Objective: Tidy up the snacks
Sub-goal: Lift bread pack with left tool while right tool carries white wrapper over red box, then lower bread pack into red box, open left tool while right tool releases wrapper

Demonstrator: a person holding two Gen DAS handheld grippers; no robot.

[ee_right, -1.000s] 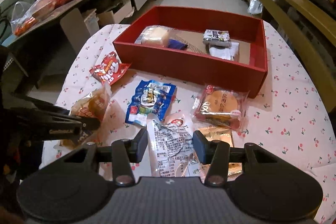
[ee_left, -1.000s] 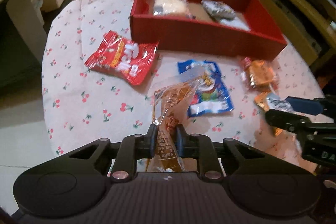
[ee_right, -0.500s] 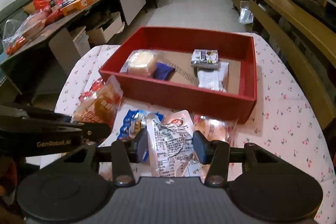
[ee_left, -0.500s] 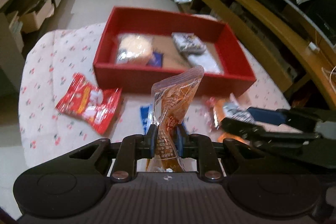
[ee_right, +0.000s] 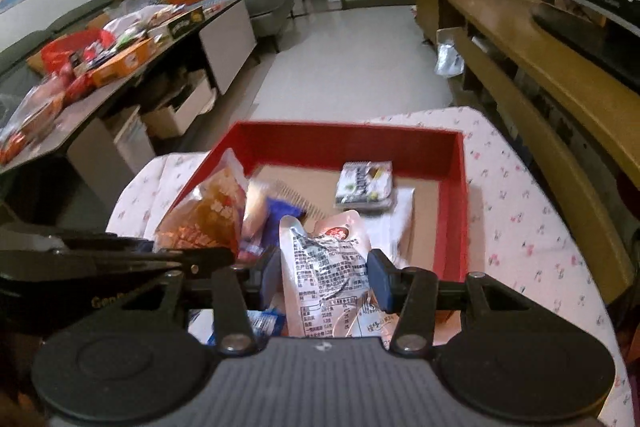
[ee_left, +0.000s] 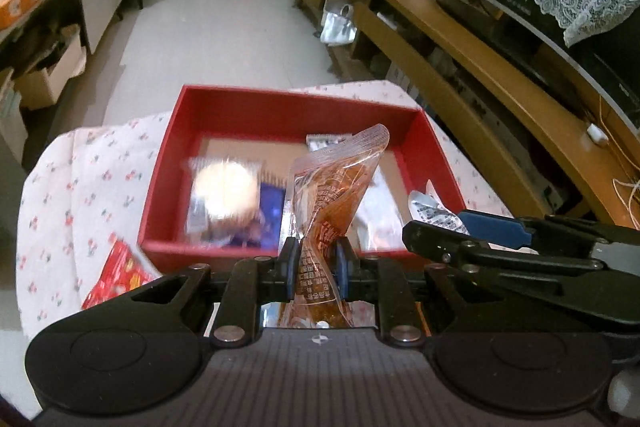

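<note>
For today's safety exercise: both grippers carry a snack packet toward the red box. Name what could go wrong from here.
1. The left gripper pinches only the orange packet at its narrow lower part; it might slip.
2. The right gripper and its silver packet are close beside the left one; they may collide over the red box.

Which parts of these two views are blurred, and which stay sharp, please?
Left wrist view: the red box and the round pastry packet inside it are smeared by motion, while the left claw and its orange packet stay sharp. Right wrist view: the box's far wall is soft, the silver packet in the right claw crisp; fisheye bends the edges.
</note>
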